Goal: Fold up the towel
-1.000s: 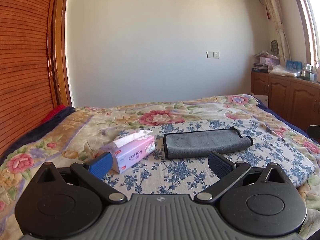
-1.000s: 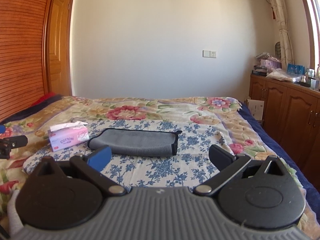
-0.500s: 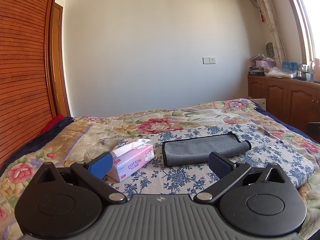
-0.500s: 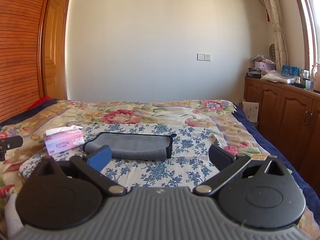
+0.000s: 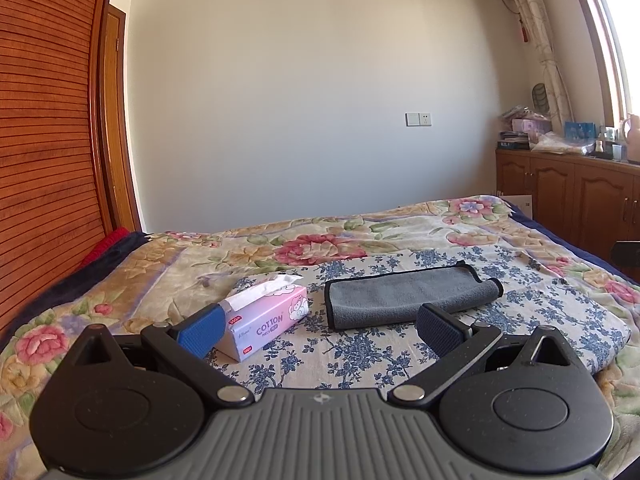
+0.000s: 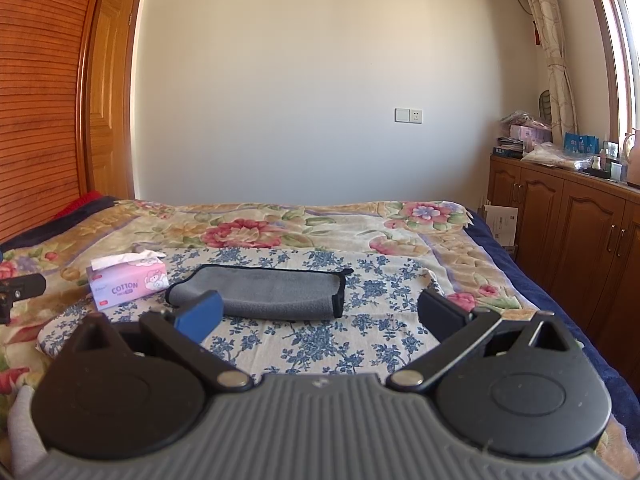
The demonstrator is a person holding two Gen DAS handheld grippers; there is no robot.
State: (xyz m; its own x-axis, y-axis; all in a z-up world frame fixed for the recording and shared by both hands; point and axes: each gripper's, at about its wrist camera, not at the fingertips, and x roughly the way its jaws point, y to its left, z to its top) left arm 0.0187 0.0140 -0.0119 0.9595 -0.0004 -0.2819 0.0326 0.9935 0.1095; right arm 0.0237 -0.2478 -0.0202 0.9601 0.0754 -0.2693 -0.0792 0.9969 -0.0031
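Towel (image 5: 408,294) lies folded, seemingly beyond both level, spread hand-held grippers (image 5: 320,330).

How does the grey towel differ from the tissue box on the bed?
The towel is grey with a dark edge, soft, and lies flat and folded; the tissue box is pink, stiff, and stands taller, with white tissue sticking out on top. Both rest side by side, apart, on the blue-flowered cloth, untouched.

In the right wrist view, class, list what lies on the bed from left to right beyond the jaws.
Tissue box → grey towel, folded, on the blue flowered cloth → wooden cabinets beside the bed.
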